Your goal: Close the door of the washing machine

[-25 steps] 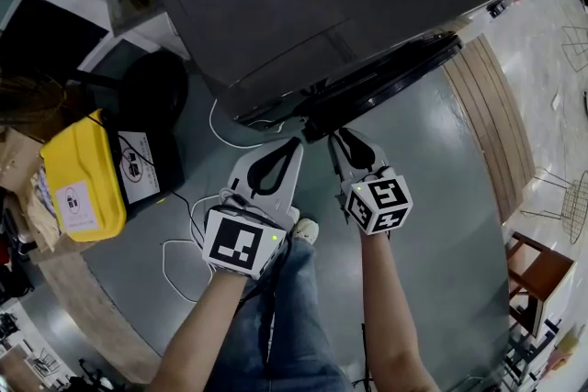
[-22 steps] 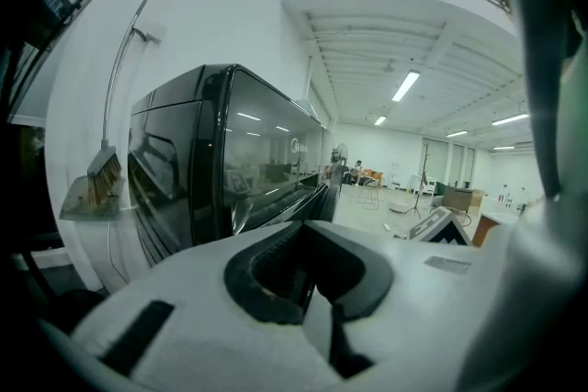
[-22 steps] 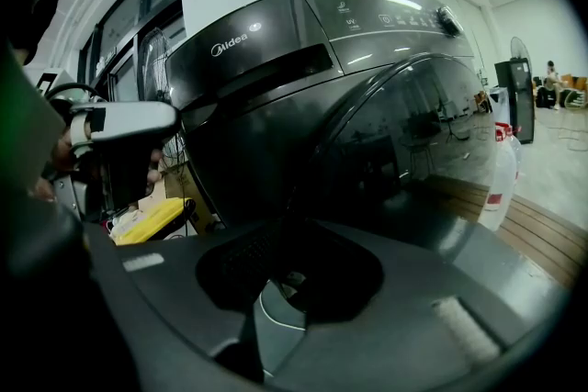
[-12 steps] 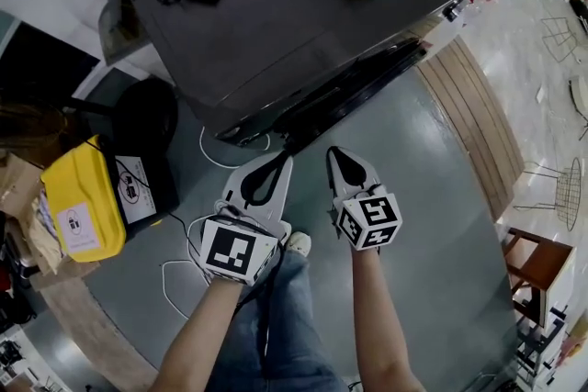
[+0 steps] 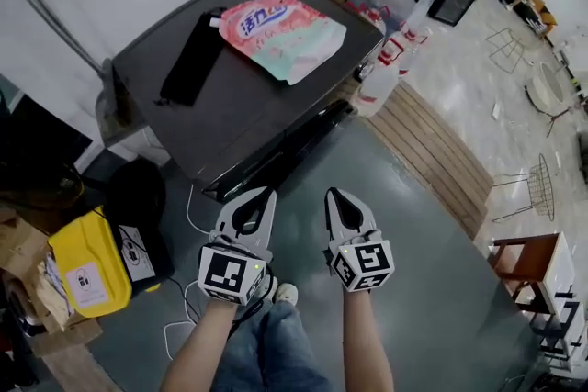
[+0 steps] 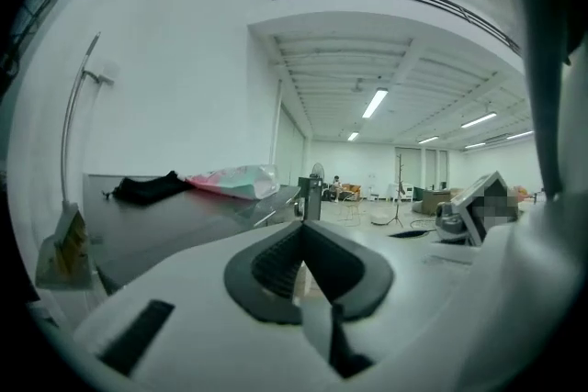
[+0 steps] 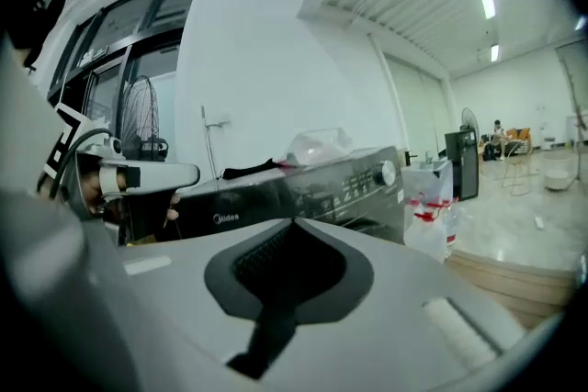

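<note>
The dark grey washing machine (image 5: 276,101) stands ahead of me, seen from above. Its front (image 5: 287,150) shows as a narrow dark strip with no door standing out from it. In the right gripper view the control panel (image 7: 354,186) with its knob faces me. My left gripper (image 5: 261,194) and right gripper (image 5: 333,194) hang side by side over the floor, a short way from the machine's front and touching nothing. Both are shut and empty: the left gripper (image 6: 301,227) and the right gripper (image 7: 292,223) each show their tips meeting.
A pink detergent bag (image 5: 287,30) and a black cloth (image 5: 191,58) lie on the machine's top. A yellow box (image 5: 87,263) and a black bin (image 5: 138,197) stand at the left, with a white cable (image 5: 188,214) on the floor. Wooden planks (image 5: 432,151) and bagged bottles (image 5: 390,60) are at the right.
Both grippers have lifted and drawn back from the machine's front edge. The dark door part that stood out from the front now lies flush. The head view has risen, showing the whole top.
</note>
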`<state>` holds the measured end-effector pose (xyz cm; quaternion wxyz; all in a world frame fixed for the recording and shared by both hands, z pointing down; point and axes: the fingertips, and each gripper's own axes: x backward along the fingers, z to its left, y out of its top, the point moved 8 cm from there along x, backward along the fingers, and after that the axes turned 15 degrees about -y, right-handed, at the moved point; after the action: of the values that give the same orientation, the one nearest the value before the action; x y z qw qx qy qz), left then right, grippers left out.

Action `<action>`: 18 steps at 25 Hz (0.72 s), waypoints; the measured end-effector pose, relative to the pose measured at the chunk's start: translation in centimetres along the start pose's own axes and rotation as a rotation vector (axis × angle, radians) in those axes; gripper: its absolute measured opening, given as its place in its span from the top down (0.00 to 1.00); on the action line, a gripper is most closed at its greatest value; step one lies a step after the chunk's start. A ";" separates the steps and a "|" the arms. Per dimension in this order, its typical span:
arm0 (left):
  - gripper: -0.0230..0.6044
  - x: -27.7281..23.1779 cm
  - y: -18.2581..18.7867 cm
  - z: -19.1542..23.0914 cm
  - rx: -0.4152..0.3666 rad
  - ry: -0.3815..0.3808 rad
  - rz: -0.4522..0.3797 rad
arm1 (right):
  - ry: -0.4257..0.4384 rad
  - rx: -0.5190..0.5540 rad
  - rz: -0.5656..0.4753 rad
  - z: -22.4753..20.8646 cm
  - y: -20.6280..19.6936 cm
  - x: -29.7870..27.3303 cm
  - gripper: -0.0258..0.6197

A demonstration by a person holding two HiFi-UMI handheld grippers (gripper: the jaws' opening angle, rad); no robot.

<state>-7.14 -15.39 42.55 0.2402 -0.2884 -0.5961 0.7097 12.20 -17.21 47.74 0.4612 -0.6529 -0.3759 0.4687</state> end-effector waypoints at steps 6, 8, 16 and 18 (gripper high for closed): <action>0.96 -1.0 7.0 -3.0 -0.098 -0.070 -0.059 | -0.125 -0.004 -0.150 -2.6 7.9 5.5 0.95; 0.96 -1.3 9.2 -4.1 -0.158 -0.097 -0.067 | -0.164 0.009 -0.191 -3.2 10.0 7.4 0.95; 0.96 -1.8 14.6 -6.7 -0.210 -0.142 -0.136 | -0.301 0.016 -0.327 -5.5 16.3 14.3 0.95; 0.96 -1.9 15.6 -7.2 -0.222 -0.158 -0.151 | -0.326 0.018 -0.353 -5.8 17.3 15.5 0.95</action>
<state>-0.74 -14.31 26.58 0.2119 -0.2108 -0.7082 0.6397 23.09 -9.36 27.91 0.4750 -0.4888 -0.5494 0.4834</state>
